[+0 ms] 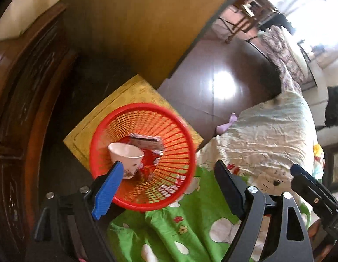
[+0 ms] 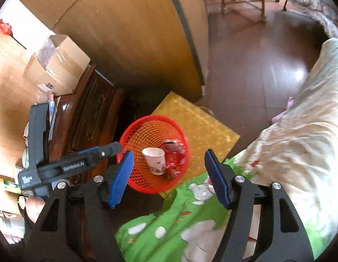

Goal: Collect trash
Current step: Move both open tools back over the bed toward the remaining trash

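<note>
A red mesh basket [image 1: 145, 107] [image 2: 151, 118] stands on a yellow mat on the floor. Inside it lie a white paper cup [image 1: 127, 155] [image 2: 154, 159] on its side and a crumpled red wrapper [image 1: 150, 150] [image 2: 175, 156]. My left gripper [image 1: 169, 187] hangs above the basket's near rim, open, with nothing between its fingers. My right gripper [image 2: 169, 179] is also above the basket, open and empty. In the right wrist view the left gripper [image 2: 70, 166] shows at the left, with a hand below it. The right gripper's finger [image 1: 309, 183] shows at the right edge of the left wrist view.
The yellow mat [image 1: 129, 93] [image 2: 204, 128] lies beside a dark carved wooden cabinet [image 1: 27, 109] [image 2: 92, 109]. A green patterned blanket [image 1: 190, 229] [image 2: 180, 229] and a pale quilt [image 1: 267, 131] [image 2: 300, 142] cover a bed at the right. A cardboard box [image 2: 57, 65] sits on the cabinet.
</note>
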`<action>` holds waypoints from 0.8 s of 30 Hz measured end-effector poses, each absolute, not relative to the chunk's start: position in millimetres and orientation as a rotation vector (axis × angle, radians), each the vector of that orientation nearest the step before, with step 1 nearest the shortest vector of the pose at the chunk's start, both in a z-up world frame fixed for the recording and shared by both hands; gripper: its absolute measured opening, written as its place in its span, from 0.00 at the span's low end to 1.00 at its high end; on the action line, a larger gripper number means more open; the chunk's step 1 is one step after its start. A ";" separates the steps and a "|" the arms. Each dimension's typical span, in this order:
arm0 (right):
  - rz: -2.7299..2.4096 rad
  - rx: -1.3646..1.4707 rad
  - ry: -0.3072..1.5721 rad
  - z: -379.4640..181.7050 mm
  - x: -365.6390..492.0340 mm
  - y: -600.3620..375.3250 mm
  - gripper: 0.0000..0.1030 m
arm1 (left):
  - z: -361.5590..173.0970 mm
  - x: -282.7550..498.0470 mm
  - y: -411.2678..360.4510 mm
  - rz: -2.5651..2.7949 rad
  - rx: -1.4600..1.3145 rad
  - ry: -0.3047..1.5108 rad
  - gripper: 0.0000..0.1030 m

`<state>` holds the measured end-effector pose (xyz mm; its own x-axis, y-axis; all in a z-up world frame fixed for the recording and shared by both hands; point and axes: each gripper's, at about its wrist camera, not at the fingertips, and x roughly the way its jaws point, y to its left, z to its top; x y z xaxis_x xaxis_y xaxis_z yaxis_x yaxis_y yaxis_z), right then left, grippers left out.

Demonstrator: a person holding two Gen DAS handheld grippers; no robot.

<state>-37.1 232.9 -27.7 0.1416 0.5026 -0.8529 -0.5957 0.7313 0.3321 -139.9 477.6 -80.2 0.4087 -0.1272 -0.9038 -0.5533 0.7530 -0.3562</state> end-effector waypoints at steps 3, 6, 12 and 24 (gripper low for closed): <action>0.752 -0.072 1.108 -8.3 -39.4 188.8 0.72 | -58.8 -130.2 449.0 0.236 -0.631 1.123 0.82; 0.655 -0.035 1.037 5.4 -38.6 134.1 0.74 | -37.6 -118.4 415.4 0.193 -0.538 1.095 0.87; 0.431 -0.116 0.950 8.0 -38.5 46.4 0.79 | -11.3 -87.2 340.2 0.085 -0.414 1.062 0.89; 0.087 0.010 0.872 -3.5 -14.8 -134.4 0.85 | 6.2 -25.0 151.3 -0.112 -0.151 1.010 0.90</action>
